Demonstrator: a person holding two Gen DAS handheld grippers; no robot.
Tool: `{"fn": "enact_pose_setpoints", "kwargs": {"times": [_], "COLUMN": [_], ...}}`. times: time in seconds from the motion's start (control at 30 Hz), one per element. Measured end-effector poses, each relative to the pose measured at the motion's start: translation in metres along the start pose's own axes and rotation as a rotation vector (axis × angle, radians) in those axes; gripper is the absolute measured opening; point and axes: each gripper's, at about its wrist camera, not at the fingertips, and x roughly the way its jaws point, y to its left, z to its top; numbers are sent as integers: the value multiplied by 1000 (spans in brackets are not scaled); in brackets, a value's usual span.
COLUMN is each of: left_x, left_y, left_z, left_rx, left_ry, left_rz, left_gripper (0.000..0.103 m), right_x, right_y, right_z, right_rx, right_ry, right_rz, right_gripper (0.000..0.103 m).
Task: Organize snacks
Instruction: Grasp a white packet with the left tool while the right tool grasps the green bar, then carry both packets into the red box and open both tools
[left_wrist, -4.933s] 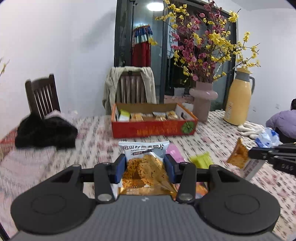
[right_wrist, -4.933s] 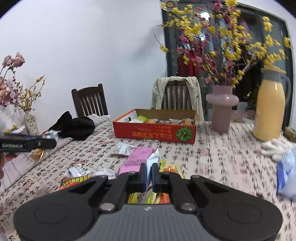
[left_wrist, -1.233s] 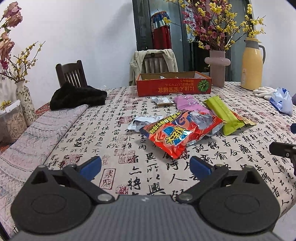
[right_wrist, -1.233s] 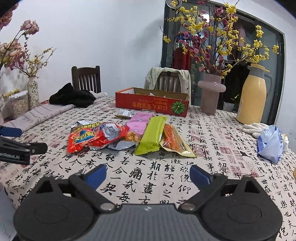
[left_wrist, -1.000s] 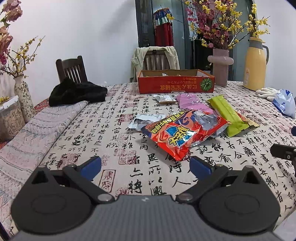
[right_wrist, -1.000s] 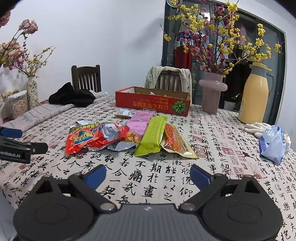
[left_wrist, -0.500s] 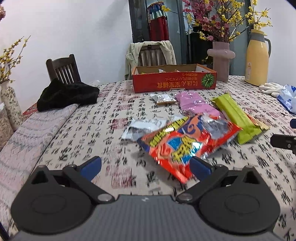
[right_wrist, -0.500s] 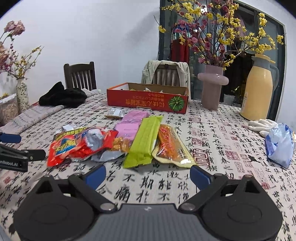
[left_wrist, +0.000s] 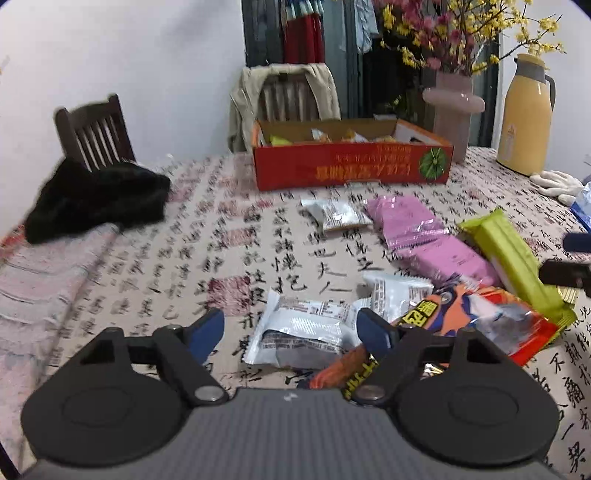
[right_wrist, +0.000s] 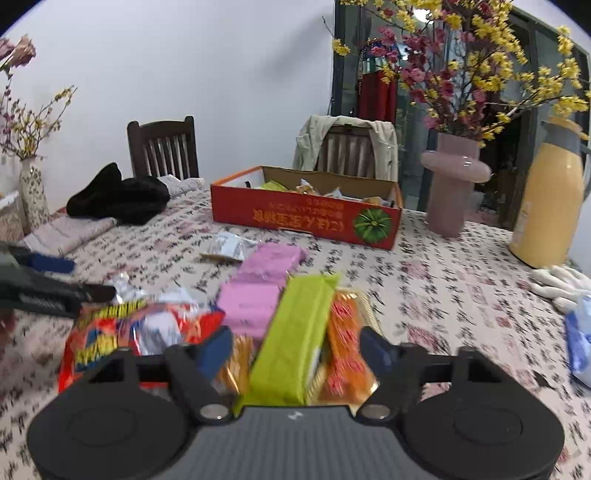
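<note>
The worktop (left_wrist: 155, 266) carries a cloth printed with black characters and fills the lower half of both views.

One red cardboard box (right_wrist: 306, 216) stands at centre frame in the right wrist view, open at the top. It holds several snack packets; a yellow-green one and some orange ones show above the rim, and the full count cannot be told.

One pink vase (right_wrist: 452, 184) with flowering branches and one yellow thermos jug (right_wrist: 546, 199) stand at the right of the frame, behind and beside the box. One black garment (left_wrist: 96, 199) lies at the left edge of the left wrist view.

Loose snacks on the worktop, counted:
- One red-orange bag (left_wrist: 476, 325), lower right of the left wrist view.
- One green packet (right_wrist: 299, 336), lying lengthwise at lower centre of the right wrist view.
- One orange packet (right_wrist: 343, 350), touching the green packet on its right.
- Two pink packets (left_wrist: 424, 236), end to end.
- Three white packets: one (left_wrist: 306, 332) at lower centre of the left wrist view, one (left_wrist: 399, 295) just beside it, one (left_wrist: 336, 218) near the box.

Left gripper (left_wrist: 291, 330): jaws have just been closing and stand partly open on either side of the lower-centre white packet; the pads do not press on it.

Right gripper (right_wrist: 295, 350): jaws have just been closing and stand partly open, with the green and orange packets between them; no pressing contact shows.
</note>
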Motion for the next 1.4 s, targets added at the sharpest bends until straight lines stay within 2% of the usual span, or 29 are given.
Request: {"fn": "enact_pose_setpoints", "kwargs": {"times": [0.17,0.23,0.27,0.3,0.4,0.47,0.5,0.6,0.7,0.93,1.1,1.4], "left_x": [18,22,22,22,23,25,26,22,11,-33,-61,-88], "left_y": [12,15,15,15,15,14,13,11,12,5,-6,-20], "left_z": [-7,-8,-9,-8,-5,-3,-3,-1,1,2,-7,-13], "left_rx": [-40,-37,-31,-28,-30,-22,-18,-15,-26,-48,-61,-63], "left_ry": [68,70,62,54,36,27,21,7,-19,-86,-104,-132], "left_rz": [-56,-63,-58,-59,-81,-94,-98,-92,-74,-56,-56,-42], "left_gripper": [83,83,79,69,48,39,29,23,22,22,22,22], "right_x": [31,42,47,49,53,53,53,48,39,5,-24,-62], "right_y": [0,-1,-1,-1,-3,-4,-4,-6,-6,-2,-2,-6], "right_z": [5,3,2,1,1,1,1,2,1,-4,-9,-18], "right_rx": [-3,5,5,-2,-7,-4,-5,7,6,-1,16,22], "right_ry": [50,82,90,88,84,80,77,67,61,16,-23,-71], "right_rz": [-13,-15,-24,-40,-59,-63,-63,-57,-39,-24,-21,-29], "right_gripper": [66,59,58,58,50,47,46,40,31,31,31,32]}}
